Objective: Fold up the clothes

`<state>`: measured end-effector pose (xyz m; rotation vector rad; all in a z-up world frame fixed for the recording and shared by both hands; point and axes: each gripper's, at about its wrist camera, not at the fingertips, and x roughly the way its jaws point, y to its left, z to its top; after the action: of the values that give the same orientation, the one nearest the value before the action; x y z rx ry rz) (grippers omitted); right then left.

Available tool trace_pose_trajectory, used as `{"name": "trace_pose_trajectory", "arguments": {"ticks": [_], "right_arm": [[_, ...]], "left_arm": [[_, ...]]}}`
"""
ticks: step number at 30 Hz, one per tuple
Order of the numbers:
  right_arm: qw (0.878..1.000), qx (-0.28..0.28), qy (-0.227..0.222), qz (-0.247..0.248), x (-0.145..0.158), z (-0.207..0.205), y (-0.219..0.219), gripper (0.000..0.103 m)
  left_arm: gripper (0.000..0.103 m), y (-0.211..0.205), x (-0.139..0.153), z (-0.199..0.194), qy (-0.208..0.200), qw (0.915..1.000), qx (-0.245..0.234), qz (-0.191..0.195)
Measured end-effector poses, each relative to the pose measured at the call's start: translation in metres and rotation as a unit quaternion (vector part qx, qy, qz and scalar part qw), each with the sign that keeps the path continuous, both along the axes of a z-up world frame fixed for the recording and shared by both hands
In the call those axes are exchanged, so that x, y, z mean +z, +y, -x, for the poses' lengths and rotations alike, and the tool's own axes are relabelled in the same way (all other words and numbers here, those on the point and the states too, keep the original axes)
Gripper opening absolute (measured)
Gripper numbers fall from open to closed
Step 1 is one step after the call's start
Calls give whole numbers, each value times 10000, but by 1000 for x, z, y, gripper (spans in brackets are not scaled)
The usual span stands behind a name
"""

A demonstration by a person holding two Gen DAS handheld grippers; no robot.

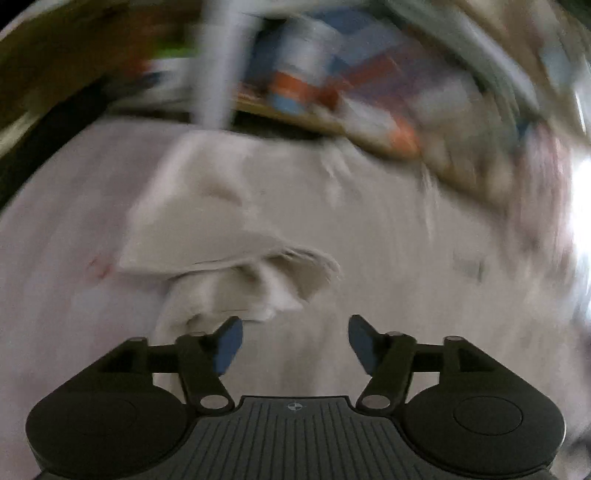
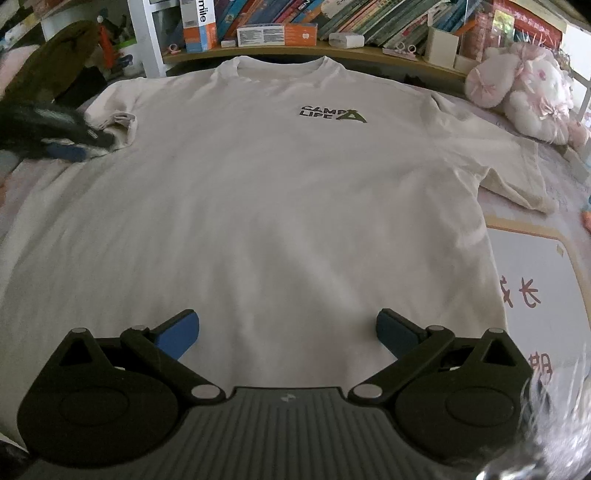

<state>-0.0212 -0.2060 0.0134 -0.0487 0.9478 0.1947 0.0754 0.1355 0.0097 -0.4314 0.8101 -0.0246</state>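
Observation:
A cream T-shirt (image 2: 277, 192) with a "CAMP LIFE" print (image 2: 332, 115) lies flat, front up, collar at the far side. My right gripper (image 2: 288, 325) hovers open over the shirt's near hem with nothing between its fingers. The shirt's left sleeve (image 2: 122, 125) is bunched up; my left gripper (image 2: 74, 147) shows blurred right beside it in the right wrist view. The left wrist view is smeared by motion. There the crumpled sleeve (image 1: 229, 258) lies just ahead and to the left of my left gripper (image 1: 295, 328). It stands open and holds nothing.
A shelf of books and boxes (image 2: 295, 22) runs along the far edge. A pink plush toy (image 2: 532, 96) sits at the far right, and a dark green bundle (image 2: 55, 55) at the far left. A printed mat (image 2: 535, 277) shows beside the shirt's right edge.

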Motion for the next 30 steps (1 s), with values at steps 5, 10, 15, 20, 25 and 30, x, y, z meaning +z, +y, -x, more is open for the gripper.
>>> {"name": "trace_pose_trajectory", "arguments": {"ticks": [5,10,15,20,25,30], "right_arm": [[10000,19,-29,88,-1,-2,5,103],[9999,32,-31,109,0,-4,6,103],[9999,22,-46,112,0,-4,7,103],[9999,15,-87,105,-1,-3,9,103],[9999,10,-141,93,-2,0,9,103],[9999,23,-132,94,-1,0,9,103]], "left_arm": [[61,64,-9,6,71,9804,1507,1270],[58,91,-19,-10,272,9621,2161,1643],[17,95,-25,-29,361,9620,2264,1486],[2,76,-2,-48,-213,9716,1709,1625],[3,30,32,-99,-750,9805,674,1685],[23,0,31,-140,-303,9856,-241,1648]]}}
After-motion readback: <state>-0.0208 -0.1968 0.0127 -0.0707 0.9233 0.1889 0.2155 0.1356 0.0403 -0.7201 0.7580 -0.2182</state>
